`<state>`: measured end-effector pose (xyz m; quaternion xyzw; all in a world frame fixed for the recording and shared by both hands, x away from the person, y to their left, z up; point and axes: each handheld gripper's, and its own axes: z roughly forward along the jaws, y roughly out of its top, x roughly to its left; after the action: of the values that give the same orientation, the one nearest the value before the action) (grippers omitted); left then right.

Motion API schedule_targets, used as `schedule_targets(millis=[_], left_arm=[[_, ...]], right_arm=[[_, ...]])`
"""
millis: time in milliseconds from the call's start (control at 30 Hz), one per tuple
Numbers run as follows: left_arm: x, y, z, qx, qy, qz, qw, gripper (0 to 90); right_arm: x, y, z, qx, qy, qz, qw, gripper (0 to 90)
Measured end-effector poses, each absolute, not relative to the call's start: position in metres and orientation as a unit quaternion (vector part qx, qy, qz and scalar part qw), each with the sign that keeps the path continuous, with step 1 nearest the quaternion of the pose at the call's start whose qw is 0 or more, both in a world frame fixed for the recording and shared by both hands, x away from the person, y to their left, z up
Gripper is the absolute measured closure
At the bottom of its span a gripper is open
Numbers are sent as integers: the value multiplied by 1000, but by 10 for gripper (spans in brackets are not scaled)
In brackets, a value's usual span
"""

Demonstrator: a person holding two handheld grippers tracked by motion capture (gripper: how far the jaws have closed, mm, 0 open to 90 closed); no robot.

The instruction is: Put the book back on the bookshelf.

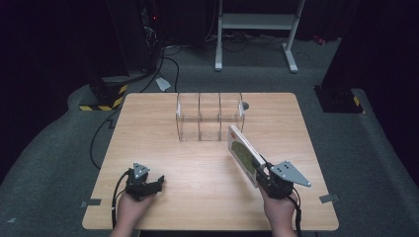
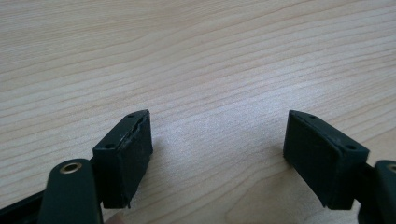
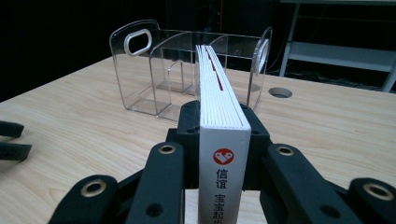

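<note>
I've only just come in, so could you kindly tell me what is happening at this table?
A person works with tongs in each hand at a wooden table. The right tongs are shut on a thin white board book, held spine toward the hand and lifted above the table, pointing at the clear plastic divided organizer farther back. The left tongs rest open and hold nothing, near the front edge.

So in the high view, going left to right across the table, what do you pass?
Left gripper resting open near the front edge → clear organizer toward the back → book → right gripper shut on the book's spine end.
</note>
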<state>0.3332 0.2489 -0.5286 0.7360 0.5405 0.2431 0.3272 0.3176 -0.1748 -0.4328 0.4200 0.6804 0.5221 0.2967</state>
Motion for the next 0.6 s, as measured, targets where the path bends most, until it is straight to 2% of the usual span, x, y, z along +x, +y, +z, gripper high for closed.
schedule_targets(millis=[600], left_arm=[[333,249,-528,736,541,243,327,242]], right_arm=[[342,-166,-418,427,669,521,314,752]])
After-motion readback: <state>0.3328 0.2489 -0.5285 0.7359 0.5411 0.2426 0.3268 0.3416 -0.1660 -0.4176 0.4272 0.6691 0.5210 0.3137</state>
